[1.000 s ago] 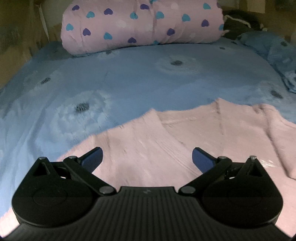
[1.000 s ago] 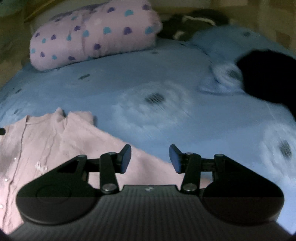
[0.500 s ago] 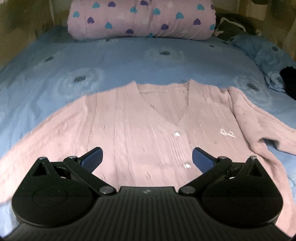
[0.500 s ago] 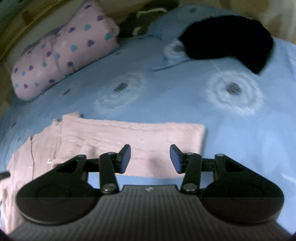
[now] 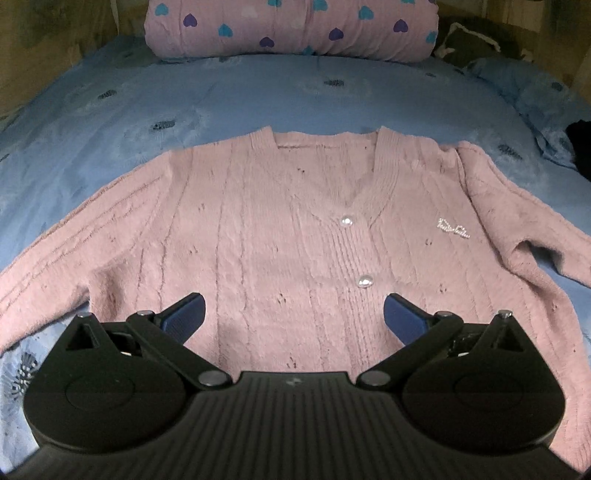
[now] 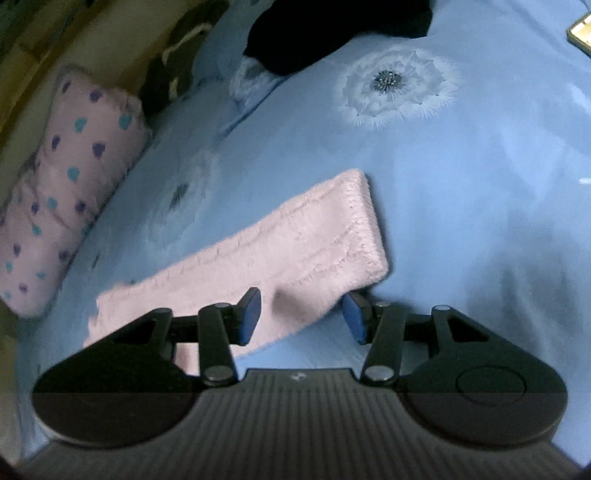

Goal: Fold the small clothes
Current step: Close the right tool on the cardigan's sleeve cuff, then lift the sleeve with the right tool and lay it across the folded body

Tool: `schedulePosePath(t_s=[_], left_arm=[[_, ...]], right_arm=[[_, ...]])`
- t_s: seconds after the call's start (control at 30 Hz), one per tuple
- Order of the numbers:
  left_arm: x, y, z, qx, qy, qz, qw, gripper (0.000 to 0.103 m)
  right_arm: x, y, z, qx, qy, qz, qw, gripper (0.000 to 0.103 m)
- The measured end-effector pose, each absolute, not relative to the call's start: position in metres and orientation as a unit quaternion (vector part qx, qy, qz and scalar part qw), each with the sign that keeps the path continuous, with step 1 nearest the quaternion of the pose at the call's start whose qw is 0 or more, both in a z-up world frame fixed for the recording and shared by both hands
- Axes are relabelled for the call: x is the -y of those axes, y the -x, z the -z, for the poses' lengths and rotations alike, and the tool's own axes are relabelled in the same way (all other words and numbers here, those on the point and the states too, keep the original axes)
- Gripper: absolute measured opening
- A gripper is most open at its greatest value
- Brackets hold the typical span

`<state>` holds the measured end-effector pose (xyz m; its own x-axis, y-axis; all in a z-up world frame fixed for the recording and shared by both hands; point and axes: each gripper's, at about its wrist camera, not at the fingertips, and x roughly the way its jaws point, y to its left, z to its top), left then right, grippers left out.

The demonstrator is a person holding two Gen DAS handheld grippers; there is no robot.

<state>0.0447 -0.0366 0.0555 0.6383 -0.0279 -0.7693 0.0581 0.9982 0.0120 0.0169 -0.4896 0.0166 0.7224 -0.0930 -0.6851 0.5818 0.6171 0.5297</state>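
Observation:
A pink knitted cardigan with pearl buttons lies flat, front up, on the blue bed sheet, both sleeves spread out. My left gripper is open and empty, hovering over the cardigan's lower front. In the right wrist view one sleeve lies stretched out, its cuff pointing up and right. My right gripper is open, its fingers on either side of the sleeve's near edge close to the cuff; I cannot tell if they touch it.
A pink pillow with hearts lies at the head of the bed and shows at the left in the right wrist view. A black garment lies beyond the sleeve. Dark clothes sit by the pillow.
My left gripper has pulled back, so the whole cardigan front is now in view. My right gripper has swung right along the sleeve and come down at its cuff end.

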Motion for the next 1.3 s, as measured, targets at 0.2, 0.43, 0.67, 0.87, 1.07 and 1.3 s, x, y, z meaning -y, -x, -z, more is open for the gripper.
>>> schedulePosePath(t_s=[0.2, 0.43, 0.67, 0.87, 1.07, 1.3], left_arm=[[0.04, -0.05, -0.033, -0.443, -0.014, 0.022, 0.896, 0.103], [0.045, -0.047, -0.016, -0.442, -0.024, 0.015, 0.897, 0.103], [0.043, -0.047, -0.011, -0.437, -0.026, 0.02, 0.899, 0.103], [0.046, -0.046, -0.015, -0.437, -0.023, 0.011, 0.899, 0.103], [0.046, -0.04, -0.025, -0.431, -0.023, 0.01, 0.902, 0.103], [0.035, -0.033, -0.045, -0.417, -0.022, 0.008, 0.909, 0.103]], right_arm=[[0.484, -0.024, -0.006, -0.275, -0.37, 0.206, 0.863, 0.051], [0.491, -0.025, 0.0, -0.253, -0.384, 0.198, 0.865, 0.05], [0.495, -0.025, 0.005, -0.241, -0.405, 0.196, 0.86, 0.048], [0.496, -0.025, 0.004, -0.242, -0.402, 0.197, 0.861, 0.047], [0.501, -0.024, 0.003, -0.252, -0.401, 0.205, 0.857, 0.02], [0.502, -0.018, -0.012, -0.217, -0.406, 0.174, 0.87, 0.016]])
